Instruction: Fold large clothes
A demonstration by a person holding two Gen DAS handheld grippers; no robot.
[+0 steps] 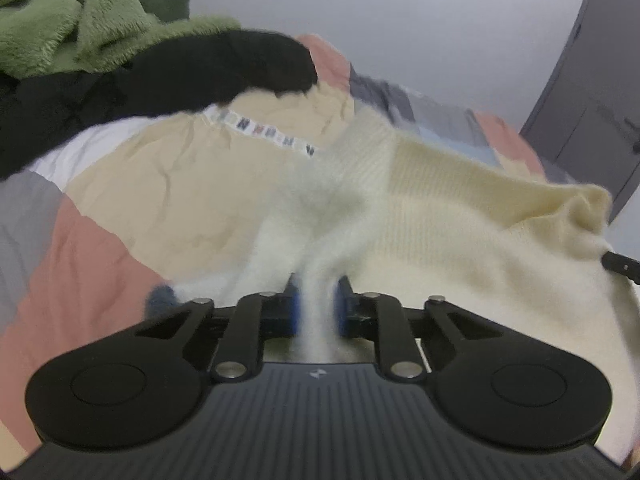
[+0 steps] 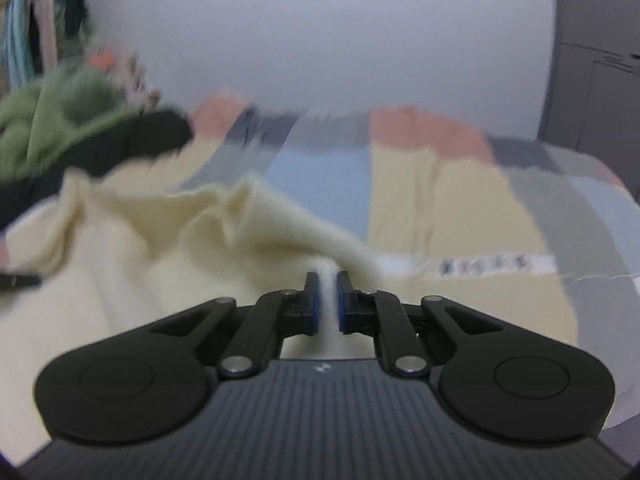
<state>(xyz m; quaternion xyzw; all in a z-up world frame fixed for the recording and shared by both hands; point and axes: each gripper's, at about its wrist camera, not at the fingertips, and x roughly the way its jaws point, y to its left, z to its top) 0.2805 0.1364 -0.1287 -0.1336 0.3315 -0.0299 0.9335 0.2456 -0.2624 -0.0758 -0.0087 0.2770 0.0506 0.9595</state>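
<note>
Both grippers have a pinch of the same cream sweater (image 1: 460,216), which is spread over a patchwork quilt (image 1: 80,264) on the bed.

The left gripper (image 1: 318,308) is clenched on a bunched ridge of the knit: the fabric runs up between the blue pads (image 1: 295,312) and fans out beyond the fingertips, toward the middle and right of the left wrist view. At the right edge of that view a black finger (image 1: 620,265) of the other gripper touches the sweater's far edge.

The right gripper (image 2: 329,300) is likewise clamped on a thin fold of the sweater (image 2: 140,248). The cloth passes between its pads (image 2: 316,304) and spreads away to the left and ahead, one raised peak standing just beyond the tips. To the right of the jaws the quilt (image 2: 440,200) lies bare.

Behind the sweater, near the far left, a black garment (image 1: 160,76) lies partly on the quilt, with a fuzzy green one (image 1: 80,20) heaped above it. Both views are blurred.
</note>
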